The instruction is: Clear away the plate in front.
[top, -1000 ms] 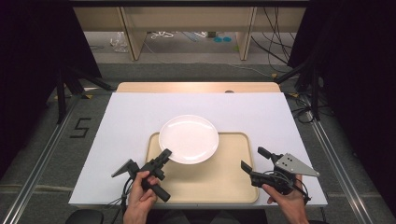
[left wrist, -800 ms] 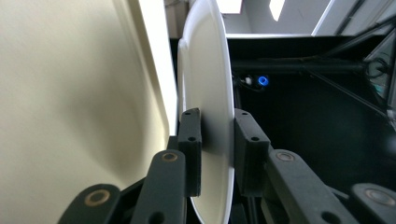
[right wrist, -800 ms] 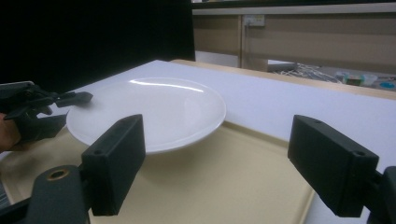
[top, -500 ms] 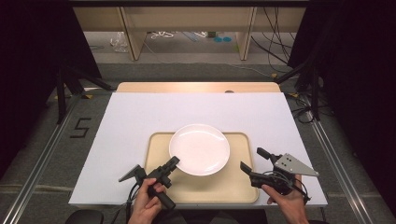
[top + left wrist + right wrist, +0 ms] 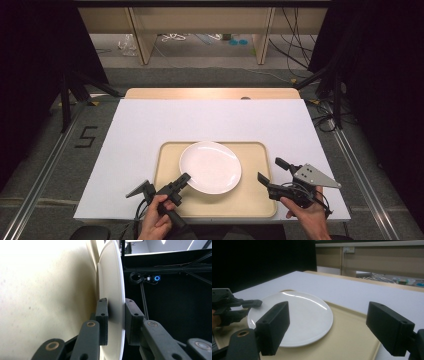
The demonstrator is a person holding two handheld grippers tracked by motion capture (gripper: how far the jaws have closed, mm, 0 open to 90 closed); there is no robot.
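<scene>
white plate [image 5: 210, 166] rim between left gripper [image 5: 183, 180] fingers [image 5: 102, 320]

The plate [image 5: 210, 166] was round, white, glossy and empty, lying on the beige tray [image 5: 252, 200] toward its left and far part. Its near-left rim sat between the left gripper's [image 5: 183, 180] jaws.

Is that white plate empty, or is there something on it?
Empty. The plate shows a bare, glossy white face in the high view and the right gripper view, lying on the tan tray.
</scene>
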